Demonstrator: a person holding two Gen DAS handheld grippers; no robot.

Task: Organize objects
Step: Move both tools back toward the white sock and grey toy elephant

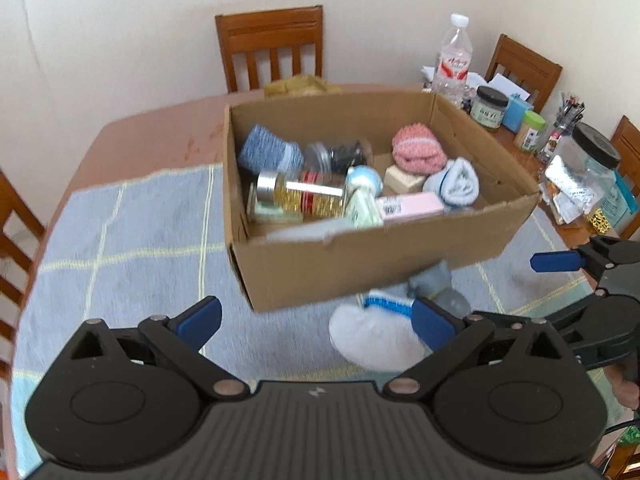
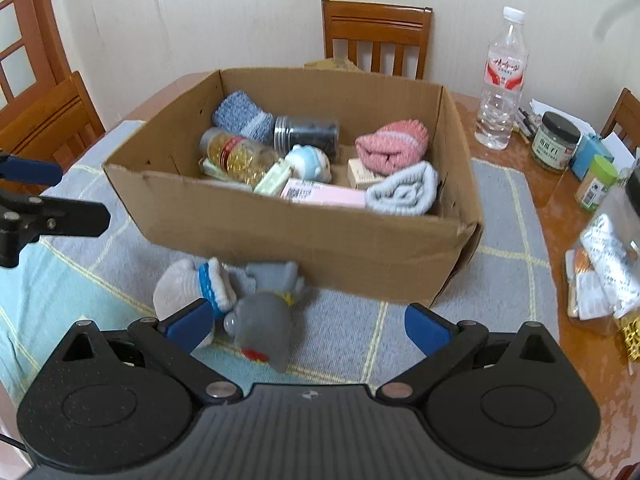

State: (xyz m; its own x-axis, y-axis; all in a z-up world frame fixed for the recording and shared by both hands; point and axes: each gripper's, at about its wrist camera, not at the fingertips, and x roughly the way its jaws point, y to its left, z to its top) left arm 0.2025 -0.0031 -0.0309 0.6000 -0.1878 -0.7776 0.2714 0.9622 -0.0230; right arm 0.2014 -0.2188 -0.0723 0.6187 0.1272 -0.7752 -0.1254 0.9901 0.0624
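Observation:
An open cardboard box (image 1: 360, 256) (image 2: 320, 240) stands on the blue checked cloth (image 1: 120, 248). It holds rolled towels in blue, pink (image 2: 394, 144) and pale blue, jars, a pink carton (image 2: 324, 194) and a small figurine. In front of the box lie a white rolled sock with a blue band (image 1: 372, 336) (image 2: 188, 288) and a grey plush toy (image 2: 264, 328) (image 1: 436, 284). My left gripper (image 1: 316, 320) is open and empty, its right finger beside the sock. My right gripper (image 2: 308, 328) is open and empty, just above the plush toy.
A water bottle (image 2: 502, 92), jars (image 2: 554, 140), a green-lidded tub (image 2: 596, 182) and packets (image 2: 604, 276) crowd the wooden table at the right. Wooden chairs (image 2: 376, 36) stand around the table. A yellow cloth lies behind the box.

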